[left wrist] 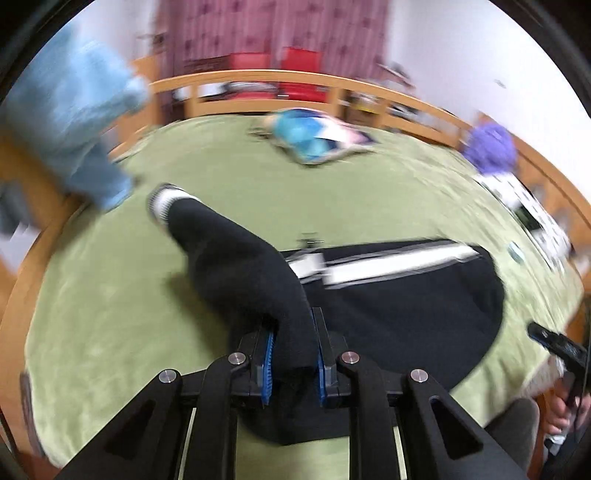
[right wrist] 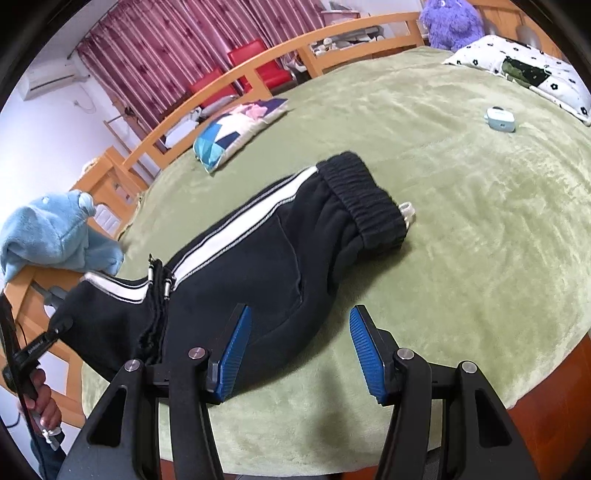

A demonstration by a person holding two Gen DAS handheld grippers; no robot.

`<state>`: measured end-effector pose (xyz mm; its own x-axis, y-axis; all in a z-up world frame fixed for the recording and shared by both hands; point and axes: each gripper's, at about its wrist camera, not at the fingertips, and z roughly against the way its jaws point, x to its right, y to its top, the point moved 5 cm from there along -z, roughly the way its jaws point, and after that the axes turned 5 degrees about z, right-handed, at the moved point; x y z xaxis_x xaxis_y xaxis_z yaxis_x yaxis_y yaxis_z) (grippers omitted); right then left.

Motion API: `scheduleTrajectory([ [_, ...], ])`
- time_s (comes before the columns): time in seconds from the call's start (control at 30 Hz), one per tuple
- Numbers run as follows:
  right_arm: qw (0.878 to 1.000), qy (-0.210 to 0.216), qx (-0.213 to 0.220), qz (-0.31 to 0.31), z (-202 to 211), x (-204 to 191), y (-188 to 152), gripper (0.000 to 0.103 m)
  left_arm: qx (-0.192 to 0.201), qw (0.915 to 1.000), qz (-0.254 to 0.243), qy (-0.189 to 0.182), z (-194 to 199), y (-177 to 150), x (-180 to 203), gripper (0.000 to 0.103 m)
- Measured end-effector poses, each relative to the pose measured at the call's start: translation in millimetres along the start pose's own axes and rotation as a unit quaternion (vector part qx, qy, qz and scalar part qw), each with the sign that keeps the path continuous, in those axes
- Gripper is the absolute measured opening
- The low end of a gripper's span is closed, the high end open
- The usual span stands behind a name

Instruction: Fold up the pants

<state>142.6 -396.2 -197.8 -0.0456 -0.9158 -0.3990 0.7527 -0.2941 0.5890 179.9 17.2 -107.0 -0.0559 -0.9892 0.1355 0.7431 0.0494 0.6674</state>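
- One pair of black pants [right wrist: 258, 258] with a white side stripe lies on the green blanket [right wrist: 461, 240] that covers the bed; the ribbed waistband points toward the far side, and a white drawstring end sticks out beside it.
- One leg of the pants is lifted off the blanket: in the left wrist view it rises from the left gripper [left wrist: 293, 363] up to a white-banded cuff [left wrist: 162, 201].
- The left gripper's two blue pads are clamped on that black leg fabric, pressing it from both sides.
- The right gripper [right wrist: 299, 354] has its two blue pads standing apart with nothing between them; it hovers over the blanket's near edge, the left pad over the hem of the pants, the right pad over bare blanket.
- One hand [right wrist: 44, 402] shows at the lower left of the right wrist view, gripping the left tool's handle.
- Two pillows: one with blue, white and pink patches [right wrist: 236, 129] near the far rail, one white with black flowers [right wrist: 524, 74] at the right.
- Two plush toys: one light blue [right wrist: 51, 236] on the wooden bed frame at the left, one purple [right wrist: 452, 22] at the far corner.
- One small pale blue case [right wrist: 500, 118] sits on the blanket near the flowered pillow.
- Two red chairs [right wrist: 258, 62] stand behind the bed rail, before a dark red curtain [right wrist: 184, 48].
- The left wrist view is blurred.
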Motion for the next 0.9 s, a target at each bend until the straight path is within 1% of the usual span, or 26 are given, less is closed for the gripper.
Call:
scheduleTrajectory([
  [0.1,1.0,0.007,0.005,-0.001,5.7,2.9,1.5,0.056,-0.018,0.9985,-0.048,-0.018,-18.4,-5.1,57.1,0.016],
  [0.2,1.0,0.025,0.0,-0.014,6.8,4.1,-1.1,0.056,-0.044,0.9957,-0.074,-0.034,-43.9,-22.2,99.9,0.016],
  [0.27,0.999,0.033,-0.002,-0.015,5.9,1.9,-2.2,0.056,-0.066,0.9943,-0.072,-0.043,-59.4,-35.2,114.6,0.016],
  [0.33,0.999,0.037,-0.007,-0.008,5.0,-3.0,-3.4,0.056,-0.082,0.9929,-0.067,-0.055,-67.7,-44.8,119.1,0.017],
  [0.43,0.999,0.041,-0.017,0.008,-0.3,-12.4,-4.1,0.056,-0.116,0.9892,-0.056,-0.07,-73.6,-54.3,117.8,0.024],
  [0.47,0.999,0.044,-0.02,0.014,-3.5,-16.5,-4.0,0.056,-0.122,0.9881,-0.053,-0.077,-72.2,-54.7,116.1,0.031],
  [0.5,0.998,0.047,-0.023,0.019,-7.4,-20.9,-3.9,0.056,-0.12,0.9871,-0.049,-0.093,-66.6,-54.0,113.5,0.036],
  [0.53,0.998,0.051,-0.027,0.024,-11.8,-25.6,-3.9,0.056,-0.115,0.9862,-0.045,-0.11,-59.0,-53.0,109.9,0.038],
  [0.57,0.998,0.054,-0.031,0.029,-17.0,-31.2,-3.9,0.056,-0.108,0.986,-0.041,-0.121,-52.4,-51.4,105.3,0.044],
  [0.63,0.996,0.063,-0.044,0.041,-32.2,-48.4,-4.5,0.056,-0.096,0.9864,-0.033,-0.13,-41.4,-48.1,95.0,0.051],
  [0.67,0.995,0.068,-0.049,0.046,-38.9,-55.6,-4.5,0.056,-0.088,0.9879,-0.026,-0.125,-34.5,-46.5,85.1,0.061],
  [0.7,0.994,0.076,-0.055,0.051,-47.0,-64.7,-4.7,0.056,-0.083,0.9887,-0.023,-0.123,-31.1,-45.6,79.0,0.065],
  [0.8,0.991,0.1,-0.068,0.061,-66.4,-90.0,-4.8,0.056,-0.077,0.9904,-0.004,-0.115,-26.1,-44.0,51.3,0.065],
  [0.9,0.987,0.117,-0.084,0.068,-91.5,-115.9,-6.2,0.056,-0.085,0.9908,0.03,-0.101,-32.9,-47.7,22.5,0.065],
])
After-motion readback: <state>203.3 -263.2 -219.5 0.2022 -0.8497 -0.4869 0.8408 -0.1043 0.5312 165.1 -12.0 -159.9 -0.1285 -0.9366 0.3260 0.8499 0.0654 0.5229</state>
